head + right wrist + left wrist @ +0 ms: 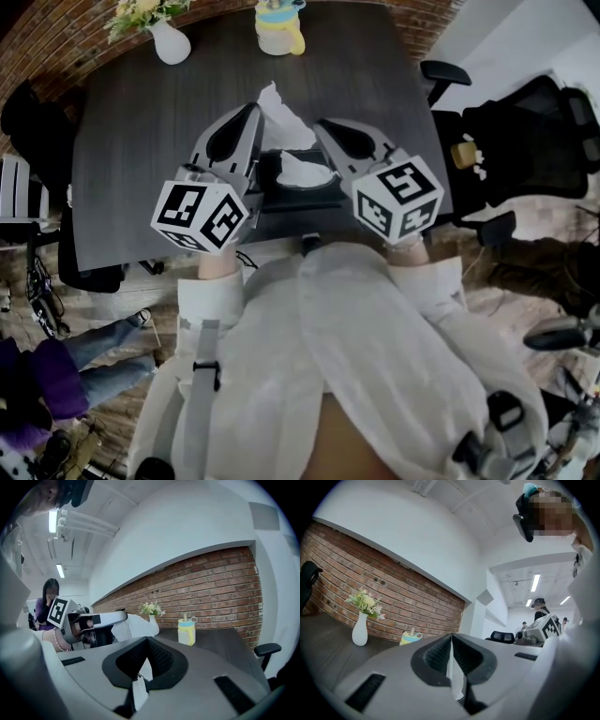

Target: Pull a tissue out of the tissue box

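Because the tissue (278,112) has to come up through the slot, we hold the left gripper (255,111) level above the box (319,199), its fingers (436,656) closed tight on a white fold. The right gripper (322,125) sits just beside it across the box. Its fingers are together too, with a white sliver pinched between them. We judge that sliver to be the same tissue, though it is too small to be sure.

The box lies on the bench (141,141) near our edge, between and below the two grippers, and more white paper shows in its opening. The tissue stands up from between the two tips, so we judge the pull to be well along. We cannot tell whether its lower edge is free of the box.

The head view gives the layout: the box with both grippers converging over it, and a vase (171,42) and a cup (279,28) at the far edge, well apart from the work. It does not show the inner faces of the fingers. The left gripper view does, with ribbed faces meeting on a thin strip of tissue. Only the right gripper view shows the left gripper from the side, with the tissue bunched at its tip.
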Demonstrator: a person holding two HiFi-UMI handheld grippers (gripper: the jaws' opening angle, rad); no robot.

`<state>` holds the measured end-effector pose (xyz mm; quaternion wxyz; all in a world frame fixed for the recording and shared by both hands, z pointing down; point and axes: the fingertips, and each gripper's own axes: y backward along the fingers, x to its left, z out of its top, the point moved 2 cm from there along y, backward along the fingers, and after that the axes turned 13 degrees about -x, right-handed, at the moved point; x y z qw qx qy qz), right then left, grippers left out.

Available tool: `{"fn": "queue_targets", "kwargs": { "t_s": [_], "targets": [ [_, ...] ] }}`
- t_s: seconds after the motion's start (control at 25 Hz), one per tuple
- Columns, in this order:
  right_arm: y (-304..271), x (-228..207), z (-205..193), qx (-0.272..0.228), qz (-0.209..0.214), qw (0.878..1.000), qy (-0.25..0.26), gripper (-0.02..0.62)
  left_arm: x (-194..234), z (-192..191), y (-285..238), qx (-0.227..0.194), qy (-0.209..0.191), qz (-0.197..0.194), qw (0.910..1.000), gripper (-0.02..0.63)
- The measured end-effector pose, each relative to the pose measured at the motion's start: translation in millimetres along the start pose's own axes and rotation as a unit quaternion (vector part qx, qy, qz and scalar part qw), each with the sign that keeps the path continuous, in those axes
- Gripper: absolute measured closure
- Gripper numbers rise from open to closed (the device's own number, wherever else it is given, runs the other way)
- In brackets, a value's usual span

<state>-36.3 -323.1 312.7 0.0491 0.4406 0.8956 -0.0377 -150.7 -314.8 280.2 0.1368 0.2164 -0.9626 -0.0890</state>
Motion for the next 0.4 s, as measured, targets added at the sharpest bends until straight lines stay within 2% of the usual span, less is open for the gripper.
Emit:
{"fn": "queue_targets", "kwargs": {
  "t_s": [0.4],
  "targets": [
    [-1.5, 3.4, -5.4, 0.011, -0.001, 1.0, -0.003, 0.593, 2.4, 1.3, 1.3, 0.002, 0.005, -0.003, 1.0, 0.6]
  ]
}}
